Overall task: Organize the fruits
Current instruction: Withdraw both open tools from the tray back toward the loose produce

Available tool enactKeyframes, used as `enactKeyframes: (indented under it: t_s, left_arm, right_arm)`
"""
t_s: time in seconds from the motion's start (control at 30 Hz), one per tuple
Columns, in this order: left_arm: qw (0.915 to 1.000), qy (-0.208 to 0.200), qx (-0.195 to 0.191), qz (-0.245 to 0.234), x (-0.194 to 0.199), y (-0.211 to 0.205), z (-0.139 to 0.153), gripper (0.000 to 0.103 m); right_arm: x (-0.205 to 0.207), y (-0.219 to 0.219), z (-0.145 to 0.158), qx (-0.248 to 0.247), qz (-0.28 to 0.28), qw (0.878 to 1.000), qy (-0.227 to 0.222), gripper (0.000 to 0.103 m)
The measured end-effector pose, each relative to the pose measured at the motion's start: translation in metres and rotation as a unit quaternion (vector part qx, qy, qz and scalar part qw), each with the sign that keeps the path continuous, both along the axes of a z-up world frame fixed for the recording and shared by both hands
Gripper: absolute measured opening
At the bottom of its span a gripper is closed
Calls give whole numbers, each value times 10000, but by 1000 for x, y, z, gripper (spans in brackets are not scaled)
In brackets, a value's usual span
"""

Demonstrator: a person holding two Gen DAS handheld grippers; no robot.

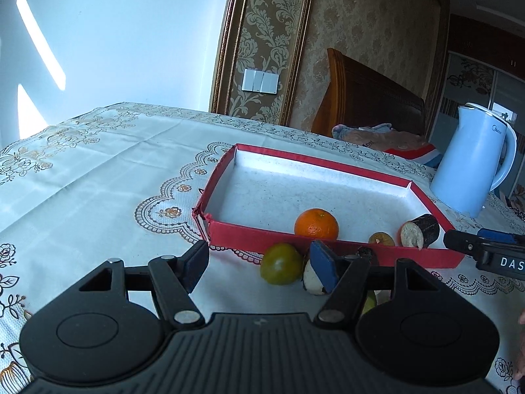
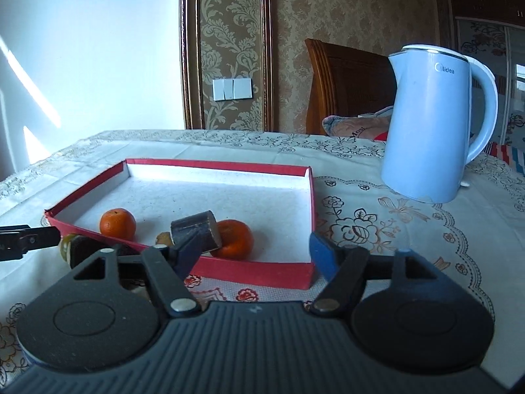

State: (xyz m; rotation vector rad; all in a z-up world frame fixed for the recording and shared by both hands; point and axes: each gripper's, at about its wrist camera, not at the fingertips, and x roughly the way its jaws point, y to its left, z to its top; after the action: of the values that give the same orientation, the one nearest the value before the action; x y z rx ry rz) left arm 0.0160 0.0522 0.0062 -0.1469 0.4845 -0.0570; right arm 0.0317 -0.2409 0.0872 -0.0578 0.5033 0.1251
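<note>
A red tray with a white floor (image 1: 259, 233) (image 2: 262, 267) lies on the table. In it are an orange (image 1: 316, 224) (image 2: 117, 224), a second orange (image 2: 235, 239), a dark cut stalk piece (image 1: 420, 231) (image 2: 196, 229) and a small brown fruit (image 1: 381, 239). In front of the tray, on the cloth, lie a green fruit (image 1: 281, 263) and a black-and-white cut piece (image 1: 313, 282). My left gripper (image 1: 262, 264) is open above them. My right gripper (image 2: 254, 251) is open at the tray's near right corner; its tip also shows in the left wrist view (image 1: 459, 241).
A light blue kettle (image 2: 433, 131) (image 1: 472, 161) stands right of the tray. The table carries a white embroidered cloth (image 1: 98, 170). A wooden headboard (image 2: 344, 85) and bedding lie behind the table. The left gripper's tip enters the right wrist view at left (image 2: 32, 238).
</note>
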Motion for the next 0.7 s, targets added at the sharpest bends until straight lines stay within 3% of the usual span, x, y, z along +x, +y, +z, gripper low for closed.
enactKeyframes:
  t_s: [0.2, 0.47, 0.53, 0.7]
  left_arm:
    - [10000, 26, 41, -19, 2, -1, -3, 68]
    - [9999, 101, 71, -110, 0, -3, -6, 68]
    - [9998, 55, 159, -139, -4, -5, -6, 68]
    - [9987, 42, 388, -332, -12, -13, -7, 68]
  right_arm:
    - [15, 22, -2, -299, 121, 9995, -62, 76]
    - [-13, -4, 6, 516, 68, 9986, 66, 75]
    - [-25, -6, 4, 585, 151, 9981, 123, 65]
    - [-47, -3, 1, 632, 445, 9966, 283, 59]
